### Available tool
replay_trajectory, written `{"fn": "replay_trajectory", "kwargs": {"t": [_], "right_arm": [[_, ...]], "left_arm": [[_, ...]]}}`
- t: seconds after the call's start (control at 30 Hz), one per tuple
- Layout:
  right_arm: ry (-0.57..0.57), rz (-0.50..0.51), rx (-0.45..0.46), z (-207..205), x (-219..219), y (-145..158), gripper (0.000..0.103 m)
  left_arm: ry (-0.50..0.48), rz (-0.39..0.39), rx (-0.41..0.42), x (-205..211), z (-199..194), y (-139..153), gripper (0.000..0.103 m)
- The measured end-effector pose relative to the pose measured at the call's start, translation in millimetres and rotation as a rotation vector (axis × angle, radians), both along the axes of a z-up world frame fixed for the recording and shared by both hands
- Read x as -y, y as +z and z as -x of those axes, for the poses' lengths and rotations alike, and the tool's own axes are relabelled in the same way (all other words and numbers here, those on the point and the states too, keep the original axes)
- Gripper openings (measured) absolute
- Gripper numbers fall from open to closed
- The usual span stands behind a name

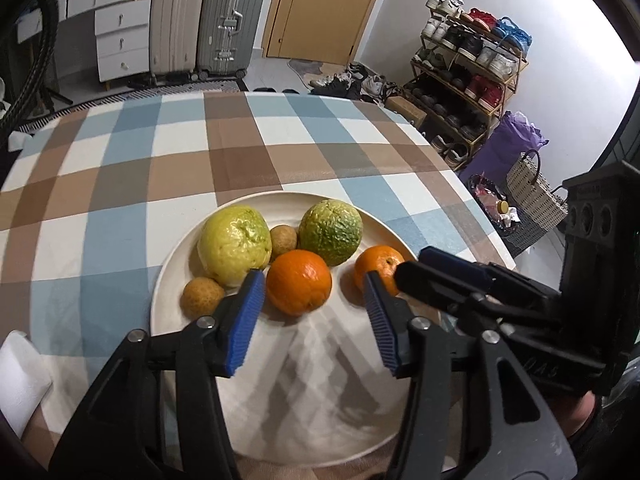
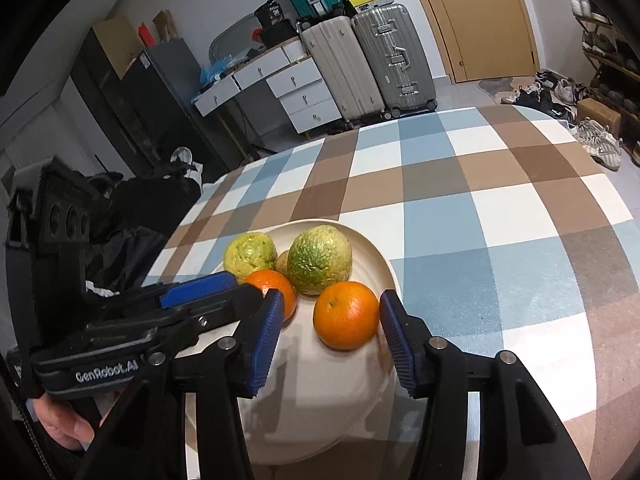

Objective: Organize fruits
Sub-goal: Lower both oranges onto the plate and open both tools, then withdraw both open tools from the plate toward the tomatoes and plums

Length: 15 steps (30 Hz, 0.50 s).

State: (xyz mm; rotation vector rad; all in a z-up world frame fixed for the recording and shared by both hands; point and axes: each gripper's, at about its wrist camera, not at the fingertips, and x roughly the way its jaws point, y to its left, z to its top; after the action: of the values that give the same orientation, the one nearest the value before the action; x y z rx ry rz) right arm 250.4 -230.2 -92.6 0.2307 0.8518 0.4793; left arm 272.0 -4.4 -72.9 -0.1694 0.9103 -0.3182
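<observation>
A cream plate (image 1: 168, 280) (image 2: 384, 264) on the checked tablecloth holds a yellow-green fruit (image 1: 234, 244) (image 2: 250, 256), a greener bumpy fruit (image 1: 331, 231) (image 2: 319, 260), two oranges (image 1: 299, 282) (image 1: 378, 266) and two small brown fruits (image 1: 202, 297) (image 1: 283, 240). My left gripper (image 1: 314, 286) is open, its fingers on either side of the middle orange, also seen in the right wrist view (image 2: 272, 286). My right gripper (image 2: 330, 308) is open around the right orange (image 2: 346, 316). Neither pad visibly touches the fruit.
The checked table (image 1: 240, 148) (image 2: 500, 200) stretches beyond the plate. White cloth (image 1: 20, 372) lies at the near left edge. Suitcases (image 1: 228, 20), drawers (image 1: 120, 40), a shoe rack (image 1: 468, 64) and baskets (image 1: 532, 188) stand on the floor beyond.
</observation>
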Motion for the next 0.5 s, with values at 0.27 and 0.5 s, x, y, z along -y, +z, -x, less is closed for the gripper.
{"fn": "replay_trajectory", "kwargs": {"t": [0.27, 0.5], "right_arm": [[-0.025, 0.007, 0.072, 42.3, 15.0, 25.1, 0.061], [-0.053, -0.023, 0.127, 91.8, 29.8, 50.9, 0.073]], "left_arm": [[0.025, -0.038, 0.035, -6.2, 42.3, 23.9, 0.065], [0.071, -0.093, 0.071, -10.6, 90.8, 44.3, 0.078]]}}
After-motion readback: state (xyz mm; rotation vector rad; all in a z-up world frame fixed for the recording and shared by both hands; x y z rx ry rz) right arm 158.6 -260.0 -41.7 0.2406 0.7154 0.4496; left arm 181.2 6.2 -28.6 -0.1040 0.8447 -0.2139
